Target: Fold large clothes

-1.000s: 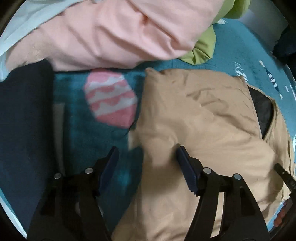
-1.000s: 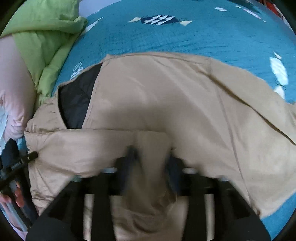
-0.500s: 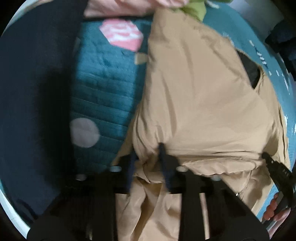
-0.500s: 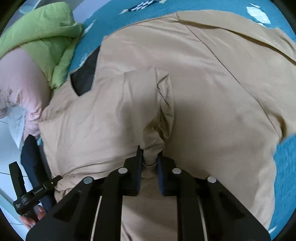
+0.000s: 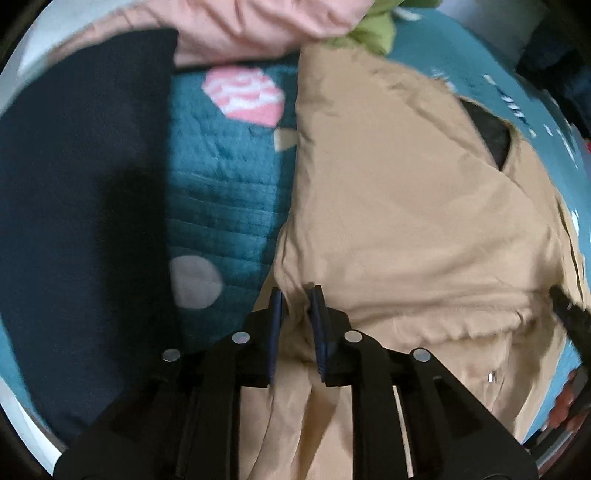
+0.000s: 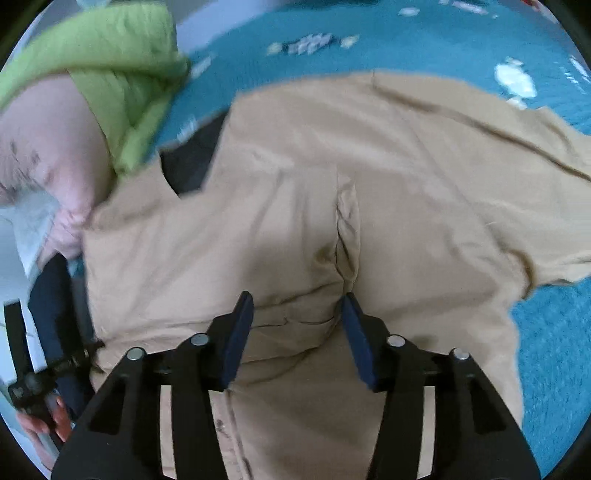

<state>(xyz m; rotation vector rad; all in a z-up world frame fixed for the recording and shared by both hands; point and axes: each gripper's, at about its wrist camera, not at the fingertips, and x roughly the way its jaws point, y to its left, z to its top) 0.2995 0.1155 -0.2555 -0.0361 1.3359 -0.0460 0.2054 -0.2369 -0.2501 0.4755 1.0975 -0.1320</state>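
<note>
Left wrist view: your left gripper (image 5: 297, 295) pinches tan jacket (image 5: 406, 221) fabric, jaws easing apart; navy garment (image 5: 74, 221) alongside. Right gripper (image 6: 297, 306) opening, fabric between, unpressed.

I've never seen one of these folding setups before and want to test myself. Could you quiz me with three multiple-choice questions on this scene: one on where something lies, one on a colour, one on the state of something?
1. Where does the green garment lie in the right wrist view?
A. upper left, beside the tan garment
B. under the right gripper
C. on the dark navy cloth

2. What colour is the quilted bedspread?
A. red
B. teal
C. white

3. How does the left gripper stand?
A. wide apart over bare bedspread
B. narrow, with tan fabric between its fingers
C. holding the pink garment

Answers: 1 A, it sits at the tan garment's far left corner. 2 B, teal shows around every garment. 3 B, a tan fold runs between the narrow-set, opening fingers.
</note>
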